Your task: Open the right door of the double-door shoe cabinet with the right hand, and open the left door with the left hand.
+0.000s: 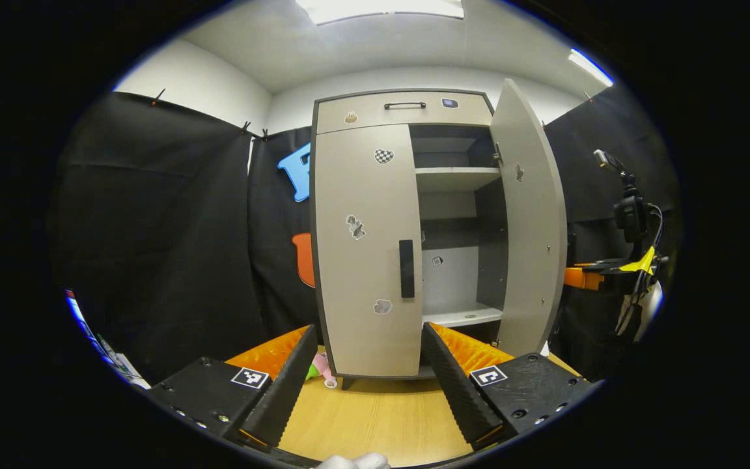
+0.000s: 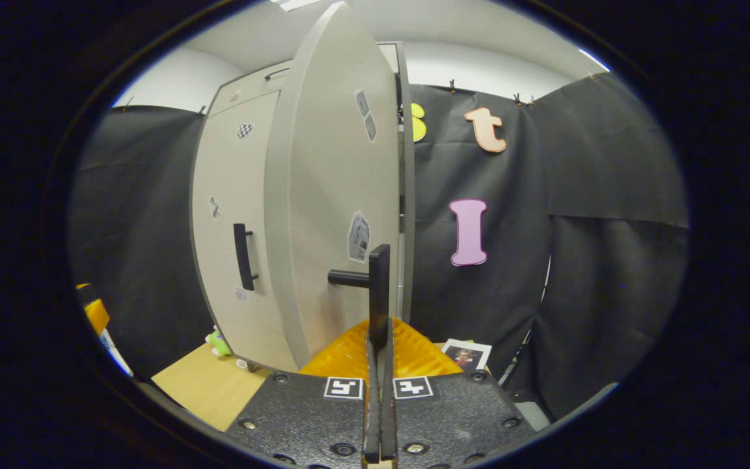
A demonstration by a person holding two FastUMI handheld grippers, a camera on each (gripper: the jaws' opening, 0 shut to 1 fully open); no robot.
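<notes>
Right door [image 2: 333, 195] swung open; right tool [image 2: 379, 365] pressed together, handle [image 2: 378, 293] just ahead. Left tool [image 1: 368, 384] spread, facing closed left door [image 1: 368, 254]; next, reach its handle [image 1: 406, 268].

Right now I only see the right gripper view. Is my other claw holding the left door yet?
Observer: No. In the left gripper view the left claw is open and hangs short of the left door.
Operator: What's inside the cabinet?
Observer: Past the open right door there are pale shelves, one high and one low.
Operator: Is the handle lined up with that claw?
Observer: The left door's handle sits above the gap between the fingers, nearer the right-hand finger.
</notes>
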